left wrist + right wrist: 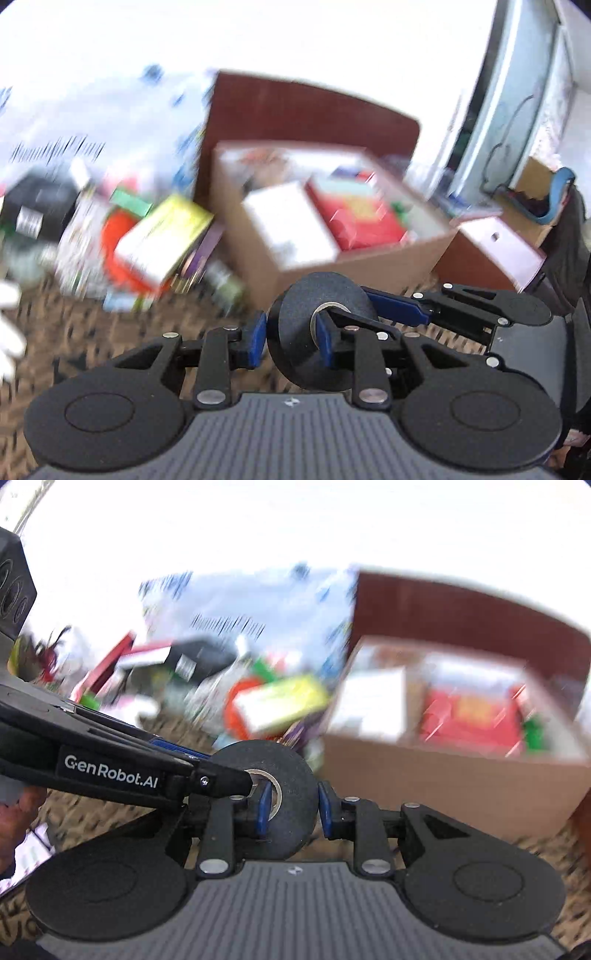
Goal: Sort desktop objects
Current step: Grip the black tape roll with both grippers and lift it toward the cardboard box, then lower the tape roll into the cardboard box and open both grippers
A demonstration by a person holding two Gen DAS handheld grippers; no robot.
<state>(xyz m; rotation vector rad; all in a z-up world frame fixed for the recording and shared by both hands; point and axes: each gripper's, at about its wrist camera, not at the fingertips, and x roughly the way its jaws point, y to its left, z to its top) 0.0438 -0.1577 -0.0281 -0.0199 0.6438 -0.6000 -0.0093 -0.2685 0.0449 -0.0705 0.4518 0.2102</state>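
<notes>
- Two hand-held grippers share one black tape roll, lifted clear of the patterned tabletop.
- Left hand-held gripper — jaws narrow, one blue pad against the roll's outer face and the other inside its core.
- Right hand-held gripper — likewise narrow, one pad in the core and one on the outer face; it grips the same roll from the other side.
- Step in hand, as judged: carrying the roll toward the open cardboard box, which already holds a white box and a red packet.
- Next move calls for bringing the roll over the box rim, then both sets of jaws letting go together, so it does not tilt or snag on one pad.
- Hard to make out: motion blur smears the pile left of the box — a yellow-green box shows, labels unreadable. Upper field is blown out white.
</notes>
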